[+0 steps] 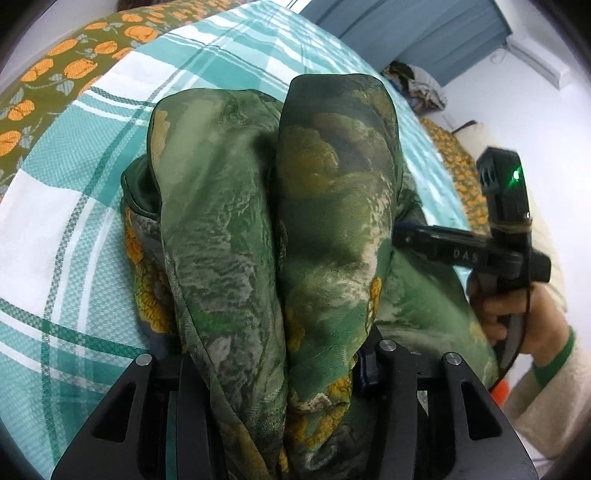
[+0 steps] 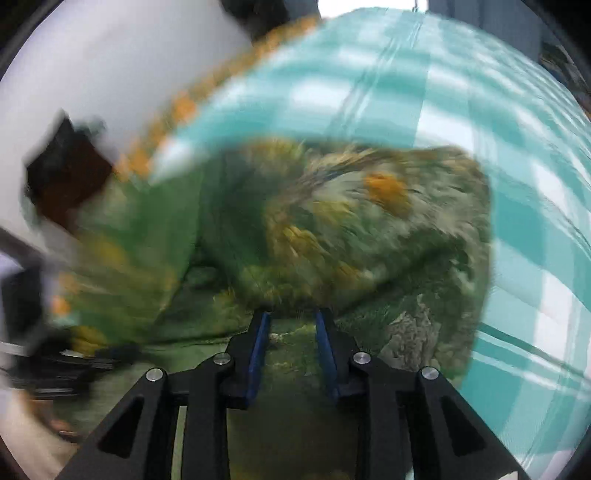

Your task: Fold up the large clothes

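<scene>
A green cloth with orange and grey flower print lies bunched on a teal and white checked bedspread. In the left wrist view the cloth is draped over my left gripper and hides both fingers, so their state does not show. My right gripper reaches in from the right and its tips go under the cloth. In the blurred right wrist view the cloth fills the middle, and my right gripper stands open with its blue pads apart at the edge of a fold.
An olive blanket with orange flowers runs along the far edge of the bed. A pile of clothes sits at the far right by a white wall. A blue curtain hangs behind. A dark object shows at left.
</scene>
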Action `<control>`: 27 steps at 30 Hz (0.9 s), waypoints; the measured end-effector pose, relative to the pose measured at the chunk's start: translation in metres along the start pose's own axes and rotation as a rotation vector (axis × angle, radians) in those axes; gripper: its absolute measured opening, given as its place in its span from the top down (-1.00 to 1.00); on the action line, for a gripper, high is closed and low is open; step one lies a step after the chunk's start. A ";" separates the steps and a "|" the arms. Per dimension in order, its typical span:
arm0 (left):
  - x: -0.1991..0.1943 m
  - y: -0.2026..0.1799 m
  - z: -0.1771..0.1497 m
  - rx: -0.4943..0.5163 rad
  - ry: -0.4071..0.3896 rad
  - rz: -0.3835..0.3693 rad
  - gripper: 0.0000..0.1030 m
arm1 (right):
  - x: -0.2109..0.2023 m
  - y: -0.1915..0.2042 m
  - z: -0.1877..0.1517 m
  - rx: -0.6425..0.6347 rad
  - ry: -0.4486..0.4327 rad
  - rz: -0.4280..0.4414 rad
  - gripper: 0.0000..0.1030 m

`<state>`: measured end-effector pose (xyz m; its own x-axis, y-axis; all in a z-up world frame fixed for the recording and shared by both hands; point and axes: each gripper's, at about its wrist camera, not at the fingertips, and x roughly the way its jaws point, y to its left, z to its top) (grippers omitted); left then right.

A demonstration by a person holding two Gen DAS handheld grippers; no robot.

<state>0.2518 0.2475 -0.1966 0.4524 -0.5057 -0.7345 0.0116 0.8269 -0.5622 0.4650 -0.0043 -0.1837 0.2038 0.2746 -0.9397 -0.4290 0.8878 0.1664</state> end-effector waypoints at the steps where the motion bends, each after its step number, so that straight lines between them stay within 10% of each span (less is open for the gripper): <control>1: -0.001 -0.001 0.000 -0.001 -0.006 0.000 0.10 | 0.000 -0.001 -0.001 0.015 0.005 0.004 0.49; 5: -0.001 -0.002 -0.003 0.002 -0.024 -0.020 0.08 | -0.019 -0.002 0.025 0.050 0.064 0.013 0.49; 9: -0.003 -0.005 -0.011 -0.003 -0.029 -0.022 0.08 | -0.047 0.017 0.057 0.052 -0.100 0.070 0.46; 17: 0.001 -0.008 -0.010 0.005 -0.016 0.002 0.09 | 0.015 0.035 0.047 0.012 0.001 0.006 0.40; 27: -0.002 -0.005 -0.013 0.002 -0.026 -0.022 0.06 | -0.102 0.041 -0.139 -0.161 -0.170 0.008 0.40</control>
<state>0.2396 0.2412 -0.1973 0.4751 -0.5173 -0.7118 0.0236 0.8161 -0.5774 0.3047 -0.0475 -0.1226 0.3392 0.3520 -0.8724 -0.5630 0.8189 0.1116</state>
